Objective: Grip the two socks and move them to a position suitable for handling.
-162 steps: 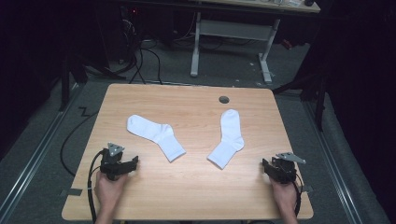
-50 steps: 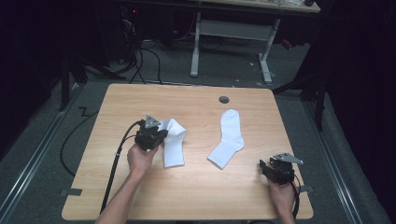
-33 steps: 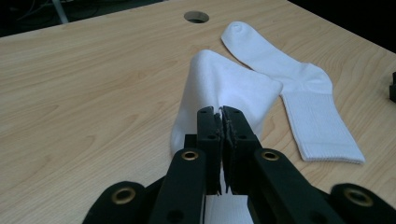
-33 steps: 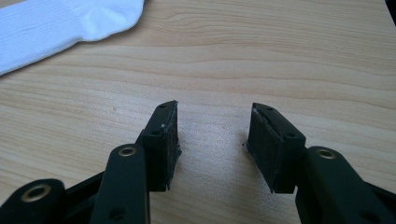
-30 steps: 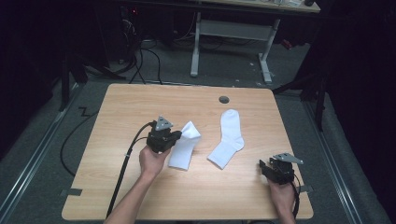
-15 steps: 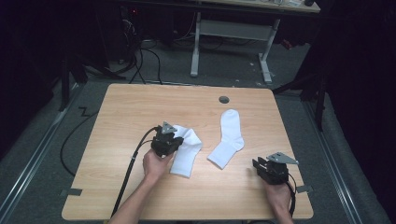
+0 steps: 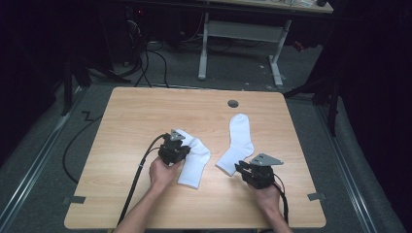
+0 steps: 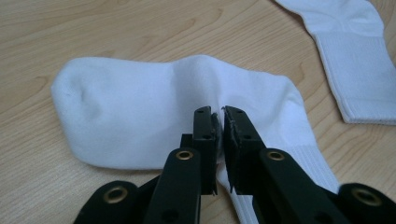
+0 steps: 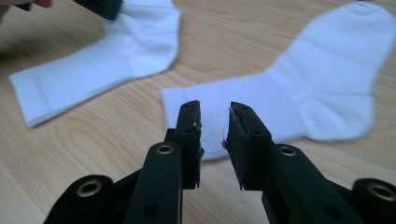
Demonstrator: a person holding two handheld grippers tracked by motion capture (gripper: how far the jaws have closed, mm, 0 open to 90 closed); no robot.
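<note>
Two white socks lie on the wooden table (image 7: 126,116). My left gripper (image 7: 186,151) (image 8: 219,112) rests on the left sock (image 7: 195,162) (image 8: 140,116), shut on a fold near its heel. Its jaws have just been easing open a little, with fabric still pinched between the pads. The right sock (image 7: 240,133) (image 9: 303,98) lies flat, cuff toward me. My right gripper (image 7: 240,168) (image 9: 215,107) hovers at that cuff. Its jaws have just been closing and still stand apart, with nothing between them. The right gripper view also shows the left sock (image 9: 93,65) and the left gripper (image 9: 100,5).
A round cable hole (image 7: 233,103) sits near the table's far edge. Beyond it stand a white desk frame (image 7: 243,34) and loose cables (image 7: 145,63) on the floor. Each gripper's cable trails off the near edge.
The left gripper has dragged its sock right and toward me, closer to the other sock. The right gripper has moved left to the right sock's cuff, and its jaws have narrowed.
</note>
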